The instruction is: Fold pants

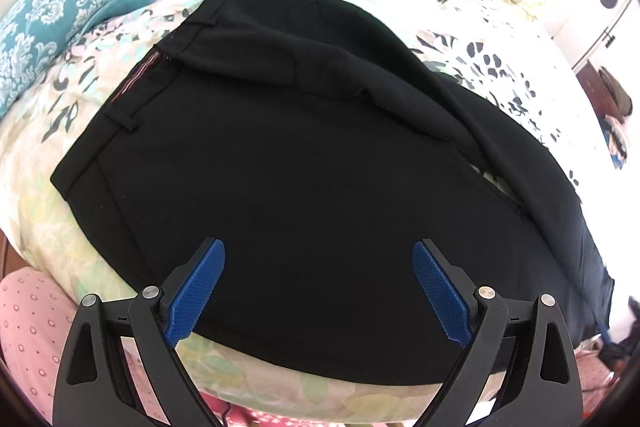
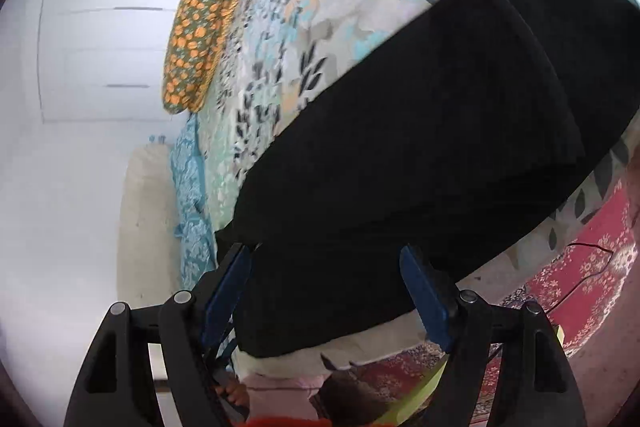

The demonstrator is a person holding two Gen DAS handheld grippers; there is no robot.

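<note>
Where the floral bedspread point(image 1: 460, 27) covers the bed, the black pants point(image 1: 280, 155) lie spread on it, a wide matte slab of smooth woven cloth. At the pants' far left end the waistband point(image 1: 160, 67) shows a striped lining and a narrow belt loop, and one soft ridge of fabric runs diagonally across the upper part. A leg stretches away from the waistband toward the right edge of the left wrist view, with a sliver of bedspread showing through a gap beside it.

Just near the pants' closest hem, the left gripper point(image 1: 318, 287) hovers with its jaws wide apart; its blue pads point(image 1: 196, 291) are ribbed and finely textured, set in black plastic arms with round metal pins. Nothing is between them but the cloth below.

From the right wrist view, the pants point(image 2: 420, 155) appear as layered dark panels with straight folded edges. The right gripper point(image 2: 326, 295) also stands spread apart, its dark blue pads point(image 2: 424, 295) flanking the pants' near edge; whether they touch the cloth I cannot tell.

Beyond the pants lie a teal damask-patterned pillow point(image 1: 80, 3) and an olive cushion point(image 2: 200, 23) dotted with orange flowers. Below the pants' edge, past the bed, a red patterned rug point(image 2: 580, 267) covers the floor.
</note>
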